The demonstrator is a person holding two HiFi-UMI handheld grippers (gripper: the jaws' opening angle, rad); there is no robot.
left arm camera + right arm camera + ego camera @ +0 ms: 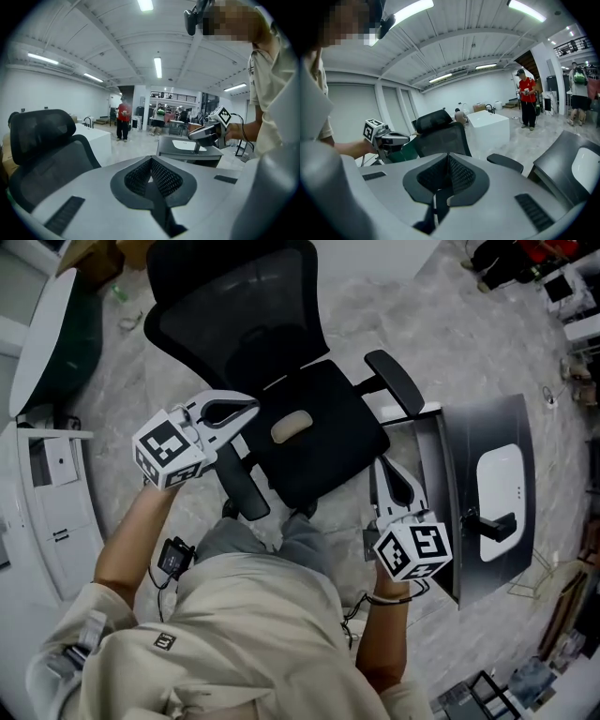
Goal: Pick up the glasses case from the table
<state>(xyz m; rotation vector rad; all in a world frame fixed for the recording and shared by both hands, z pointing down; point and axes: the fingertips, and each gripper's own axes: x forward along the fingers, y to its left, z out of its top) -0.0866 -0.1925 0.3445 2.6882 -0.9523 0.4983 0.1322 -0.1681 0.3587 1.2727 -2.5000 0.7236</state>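
Note:
A white rounded oblong case [499,486] lies on the dark grey table [469,432] at the right, with a black object [491,525] beside it. In the left gripper view the case [185,145] shows far ahead on that table; in the right gripper view it [587,168] is at the right edge. My left gripper [251,409] is shut and empty above the chair's left armrest. My right gripper [382,463] hovers by the table's near edge, left of the case, jaws together and empty. Each gripper view shows its own jaws closed: left gripper [151,160], right gripper [449,155].
A black mesh office chair [281,343] stands between the grippers, a small beige oblong [293,426] on its seat. White furniture [42,493] lines the left side. People stand far off in the hall [123,121]. Cables and clutter [525,263] lie at the top right.

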